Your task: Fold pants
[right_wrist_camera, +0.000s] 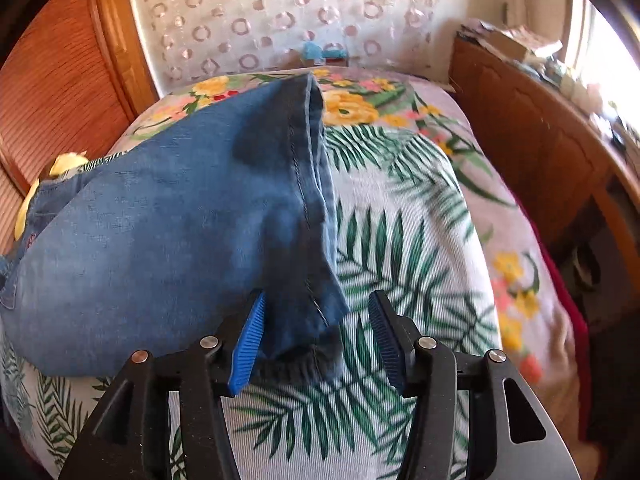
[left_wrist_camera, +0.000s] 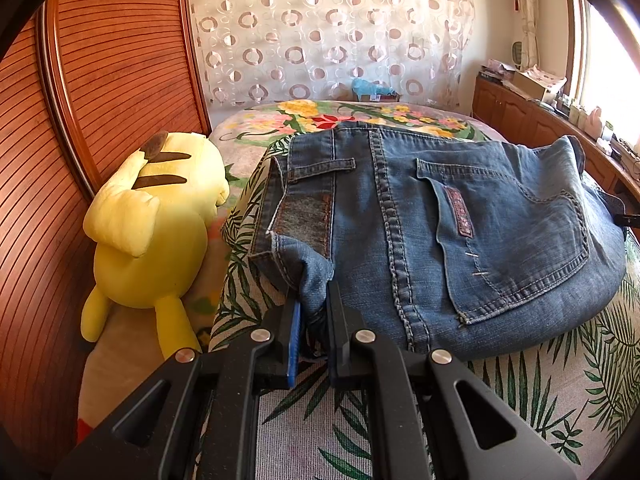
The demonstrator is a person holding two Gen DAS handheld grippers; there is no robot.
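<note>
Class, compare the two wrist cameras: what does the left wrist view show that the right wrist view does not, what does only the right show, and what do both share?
Only the left wrist view: the jeans' back pocket, belt loop and the whole yellow plush toy; the left gripper is shut on a denim corner.
Only the right wrist view: the right gripper open, with a hem corner lying loose between its pads.
Both: the jeans, the leaf-print cover, the ring-pattern curtain.
</note>
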